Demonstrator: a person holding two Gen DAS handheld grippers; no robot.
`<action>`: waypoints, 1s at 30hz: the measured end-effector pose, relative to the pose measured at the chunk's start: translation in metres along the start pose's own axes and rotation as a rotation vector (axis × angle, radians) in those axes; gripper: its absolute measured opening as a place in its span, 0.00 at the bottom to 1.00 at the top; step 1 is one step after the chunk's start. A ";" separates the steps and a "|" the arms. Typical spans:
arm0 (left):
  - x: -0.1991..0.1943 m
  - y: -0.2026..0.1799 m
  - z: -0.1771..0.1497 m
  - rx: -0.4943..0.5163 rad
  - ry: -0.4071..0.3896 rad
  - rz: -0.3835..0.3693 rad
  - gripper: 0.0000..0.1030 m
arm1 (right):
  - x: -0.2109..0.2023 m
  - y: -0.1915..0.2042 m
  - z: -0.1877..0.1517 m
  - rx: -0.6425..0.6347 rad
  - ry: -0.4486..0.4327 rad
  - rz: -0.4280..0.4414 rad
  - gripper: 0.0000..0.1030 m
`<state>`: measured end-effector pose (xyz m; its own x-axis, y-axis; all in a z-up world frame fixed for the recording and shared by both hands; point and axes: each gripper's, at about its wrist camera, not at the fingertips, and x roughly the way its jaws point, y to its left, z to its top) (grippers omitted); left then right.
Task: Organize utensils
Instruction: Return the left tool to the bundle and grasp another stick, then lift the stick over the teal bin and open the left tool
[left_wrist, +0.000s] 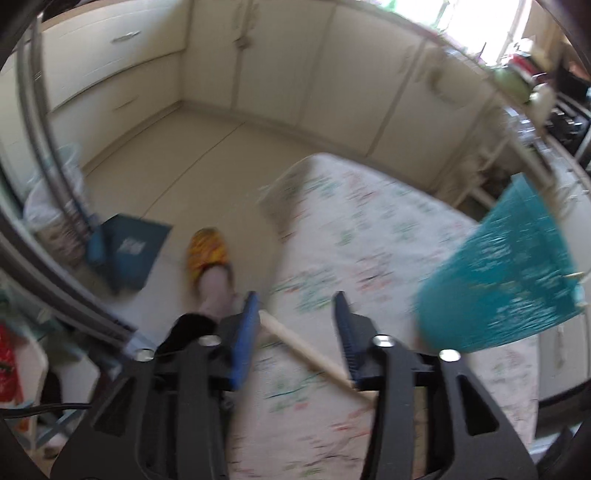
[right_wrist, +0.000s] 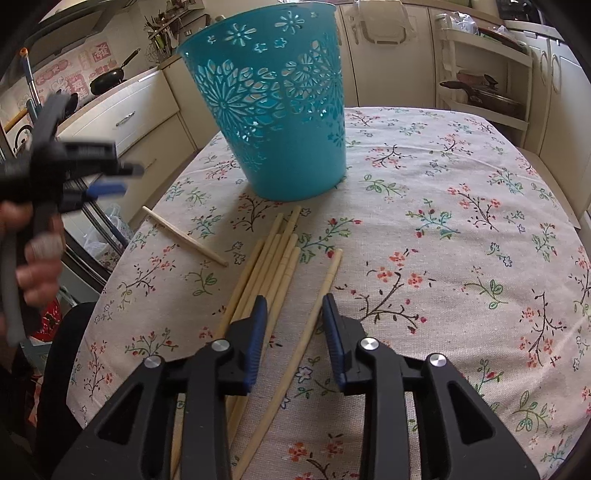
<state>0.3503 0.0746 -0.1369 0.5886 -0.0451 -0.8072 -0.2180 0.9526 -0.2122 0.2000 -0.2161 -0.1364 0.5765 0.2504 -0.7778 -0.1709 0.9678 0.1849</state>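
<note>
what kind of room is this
Most likely a home kitchen: cream cabinets, a frying pan by the wall, and a table with a flowered cloth holding chopsticks and a teal basket.

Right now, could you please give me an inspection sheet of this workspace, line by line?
Surface: table under a floral tablecloth.
Job's things: teal cut-out basket upright on the cloth; bundle of chopsticks lying before it; one chopstick apart to the right; another alone to the left.
Clutter: nothing seen on the cloth.
Grippers: left gripper open above the lone chopstick, gripping nothing; right gripper open over the bundle, empty.
Cables: a dark cord low at the left of the left wrist view.
Surroundings: cream cabinets, blue dustpan on the floor, frying pan on the counter.
</note>
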 end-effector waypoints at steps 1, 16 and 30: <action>0.004 0.003 -0.001 0.004 0.014 0.014 0.54 | 0.000 0.000 0.000 -0.001 0.000 -0.001 0.30; 0.052 0.022 -0.006 -0.089 0.131 -0.025 0.52 | -0.001 0.002 -0.001 -0.008 -0.002 -0.005 0.31; 0.040 0.041 -0.002 -0.197 0.091 -0.213 0.05 | 0.000 0.002 -0.001 -0.010 -0.001 -0.007 0.32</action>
<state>0.3634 0.1115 -0.1785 0.5671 -0.2727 -0.7772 -0.2496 0.8424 -0.4776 0.1985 -0.2138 -0.1370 0.5787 0.2440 -0.7782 -0.1750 0.9691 0.1737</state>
